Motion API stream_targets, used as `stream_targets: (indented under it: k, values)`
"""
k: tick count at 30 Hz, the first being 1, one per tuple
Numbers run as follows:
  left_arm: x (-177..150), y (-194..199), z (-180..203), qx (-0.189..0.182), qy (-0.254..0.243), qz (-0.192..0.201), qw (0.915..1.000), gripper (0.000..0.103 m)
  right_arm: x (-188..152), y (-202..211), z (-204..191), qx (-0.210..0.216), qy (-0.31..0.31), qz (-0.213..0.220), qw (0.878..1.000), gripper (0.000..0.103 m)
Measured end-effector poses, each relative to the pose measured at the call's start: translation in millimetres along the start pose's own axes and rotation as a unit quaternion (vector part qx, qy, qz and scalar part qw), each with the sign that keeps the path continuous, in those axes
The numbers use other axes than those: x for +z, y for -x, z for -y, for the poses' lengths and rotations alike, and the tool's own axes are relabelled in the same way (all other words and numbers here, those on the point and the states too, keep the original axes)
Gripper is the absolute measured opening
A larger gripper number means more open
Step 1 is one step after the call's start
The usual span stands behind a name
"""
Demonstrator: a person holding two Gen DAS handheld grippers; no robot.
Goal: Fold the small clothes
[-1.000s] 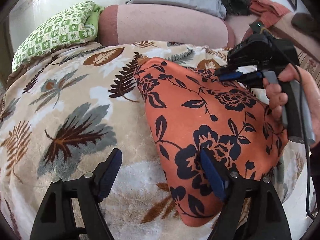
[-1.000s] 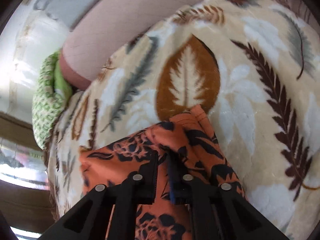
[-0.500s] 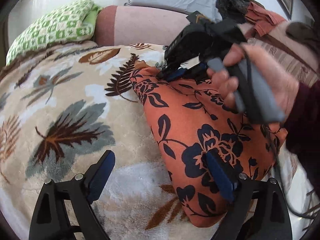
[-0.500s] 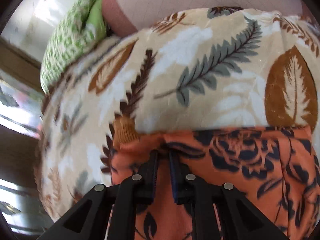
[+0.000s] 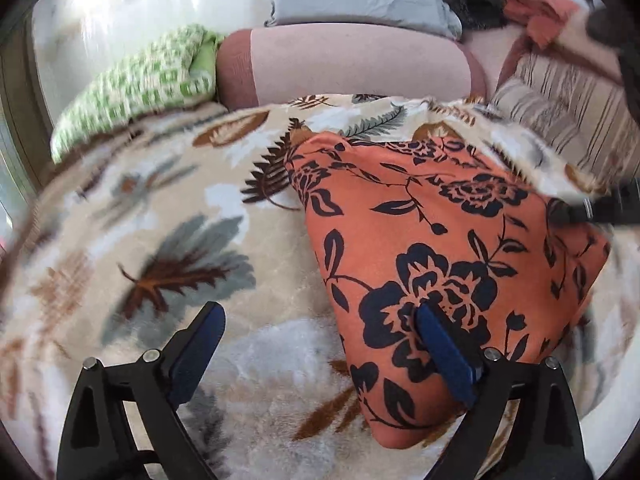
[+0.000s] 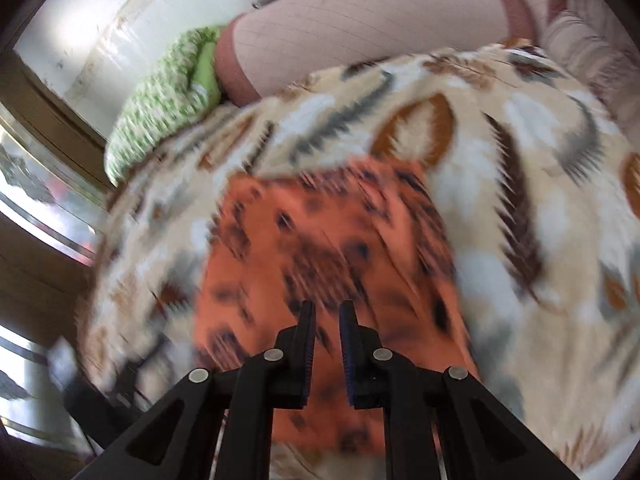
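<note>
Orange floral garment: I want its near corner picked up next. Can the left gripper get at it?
Probably yes. The left gripper is open, one finger already over the orange floral garment, nothing lying between.

Your right wrist view is smeared by motion; the orange floral garment (image 6: pixel 320 248) shows only as streaks, and you cannot tell whether any cloth sits in the narrow gap of the right gripper (image 6: pixel 325 312); a dark shape at the lower left edge is too blurred to name. In your left wrist view the garment's near corner hides behind one finger (image 5: pixel 444 354) of the left gripper (image 5: pixel 320 344); a black object (image 5: pixel 600 212) is cut off at the right edge.
</note>
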State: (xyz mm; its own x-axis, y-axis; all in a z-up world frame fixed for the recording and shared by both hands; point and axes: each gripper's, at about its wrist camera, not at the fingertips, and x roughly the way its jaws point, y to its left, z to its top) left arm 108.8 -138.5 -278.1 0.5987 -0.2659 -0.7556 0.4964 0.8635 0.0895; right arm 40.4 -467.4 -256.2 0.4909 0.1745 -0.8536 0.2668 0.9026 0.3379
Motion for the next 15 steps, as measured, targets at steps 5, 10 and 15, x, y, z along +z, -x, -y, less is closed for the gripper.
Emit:
stream_targets:
  k: [5, 10, 15]
  values:
    - [2, 14, 9, 0.009, -0.026, -0.025, 0.9993, 0.097, -69, -16, 24, -0.004, -0.011, 0.035, 0.999, 0.016]
    - [8, 47, 10, 0.041, -0.036, 0.007, 0.9985, 0.097, -74, -5, 14, -0.012, 0.011, 0.024, 1.000, 0.015]
    - [20, 88, 3, 0.050, -0.025, 0.049, 0.9972, 0.097, -73, 3, 23, 0.020, -0.045, 0.006, 0.999, 0.015]
